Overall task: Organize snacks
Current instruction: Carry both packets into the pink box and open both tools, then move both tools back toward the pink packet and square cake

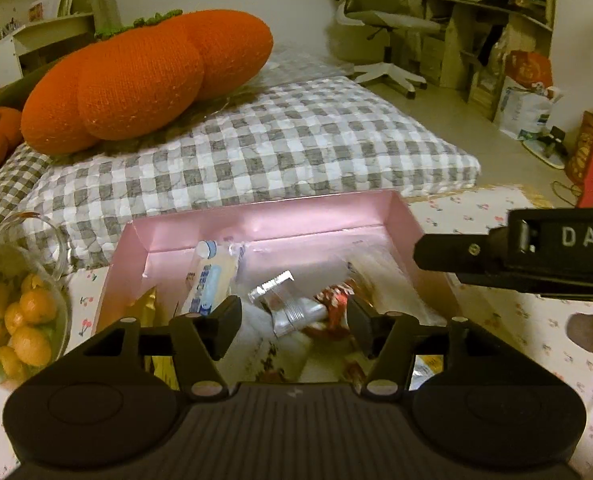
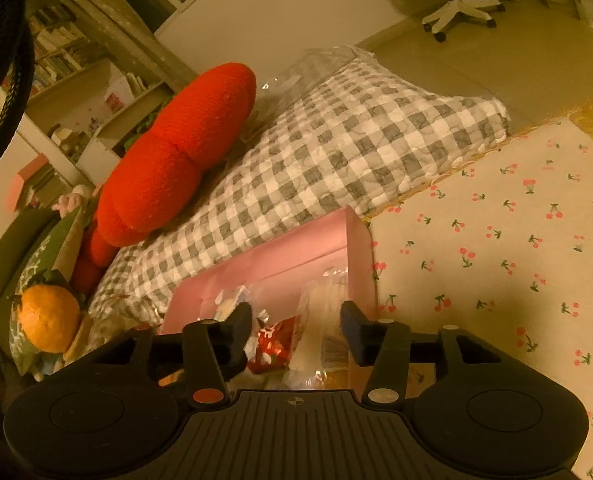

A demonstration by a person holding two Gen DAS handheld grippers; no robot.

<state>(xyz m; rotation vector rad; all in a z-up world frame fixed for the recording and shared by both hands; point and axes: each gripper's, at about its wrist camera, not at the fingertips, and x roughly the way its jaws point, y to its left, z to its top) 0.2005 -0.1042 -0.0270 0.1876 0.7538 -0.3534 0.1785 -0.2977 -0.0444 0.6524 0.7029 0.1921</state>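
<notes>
A pink box (image 1: 256,220) lies open on the cherry-print cloth and holds several snack packets. Among them are a white and blue packet (image 1: 206,280), a silver packet (image 1: 292,312) and a red packet (image 1: 336,300). My left gripper (image 1: 294,320) hangs open just above the box, with nothing between its fingers. The right gripper's body (image 1: 536,256) crosses the right side of the left wrist view. In the right wrist view the right gripper (image 2: 296,328) is open over the pink box (image 2: 288,248), above the red packet (image 2: 272,344) and a clear packet (image 2: 320,312).
A glass bowl of small oranges (image 1: 20,312) stands left of the box. A grey checked cushion (image 1: 256,140) with an orange plush pumpkin (image 1: 136,80) lies behind it. The cherry-print cloth (image 2: 496,240) stretches to the right. An office chair (image 1: 384,20) stands far back.
</notes>
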